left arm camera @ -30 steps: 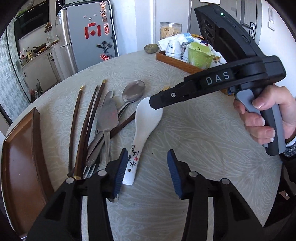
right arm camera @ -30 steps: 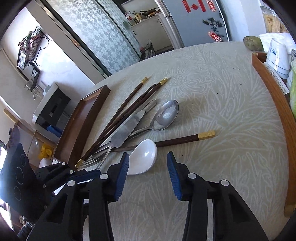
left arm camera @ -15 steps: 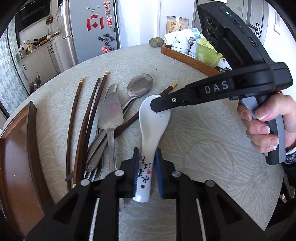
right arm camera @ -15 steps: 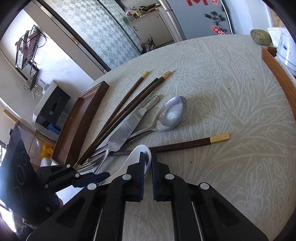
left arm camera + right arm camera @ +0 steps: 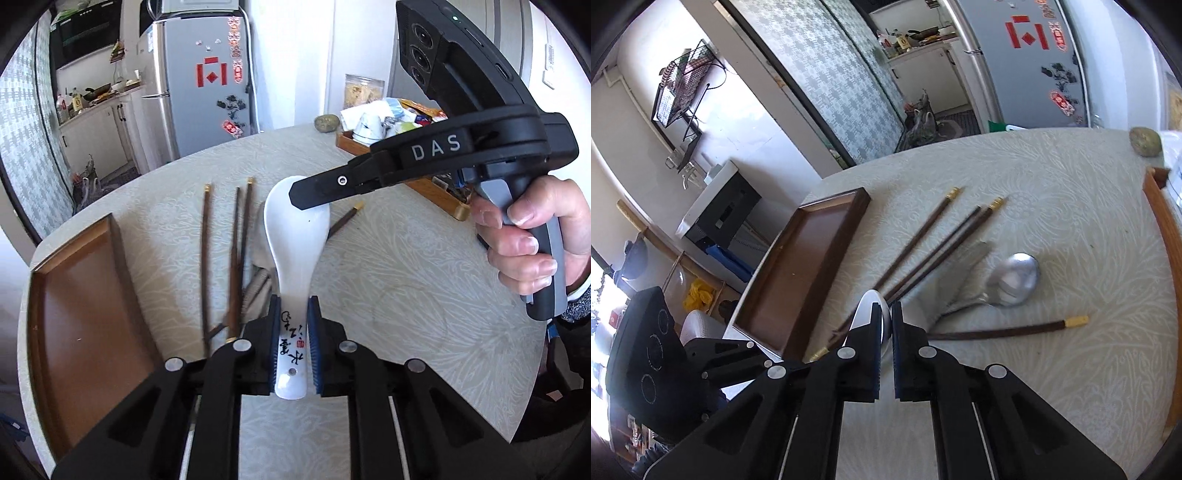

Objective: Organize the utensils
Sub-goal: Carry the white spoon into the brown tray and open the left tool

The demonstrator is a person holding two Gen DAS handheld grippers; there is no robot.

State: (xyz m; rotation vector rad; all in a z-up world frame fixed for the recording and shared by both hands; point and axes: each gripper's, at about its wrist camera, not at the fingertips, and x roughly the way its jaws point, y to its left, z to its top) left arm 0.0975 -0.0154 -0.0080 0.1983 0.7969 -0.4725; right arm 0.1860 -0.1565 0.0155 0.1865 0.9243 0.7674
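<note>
**Ceramic spoon carried at both ends, wooden tray waiting on the left**

Farthest left on the desk (image 5: pixel 406 266) lies the empty wooden tray (image 5: pixel 85 314), the likely home for the utensils. Just right of it the dark chopsticks (image 5: pixel 205 258) fan out, with a fourth chopstick (image 5: pixel 1008 330) lying apart and crosswise. These are light, stiff and thin; I would pinch them near the middle, several together if they lie parallel.

Next comes the metal cutlery, blurred here: a knife or fork handle and the steel spoon (image 5: pixel 1012 282). Smooth metal like this tends to slide in a pinch, so the flat of the handle is the better hold.

In the centre is the white ceramic spoon (image 5: pixel 295 243), raised off the desk. The left claw (image 5: pixel 293 347) has just been closing and is clamped on its painted handle, pads pressing both sides. The right claw (image 5: pixel 310 195) has closed nearly all the way, pinching the thin rim of the bowl (image 5: pixel 866 306). Glazed ceramic is hard, slick and brittle: a drop or a knock on the tray edge could chip it. The handle grip looks the surer one; the rim hold is narrow and may slip. It should be lowered flat into the tray, not released from height.

At far right, a hand (image 5: pixel 524 236) squeezes the right claw's trigger.
</note>
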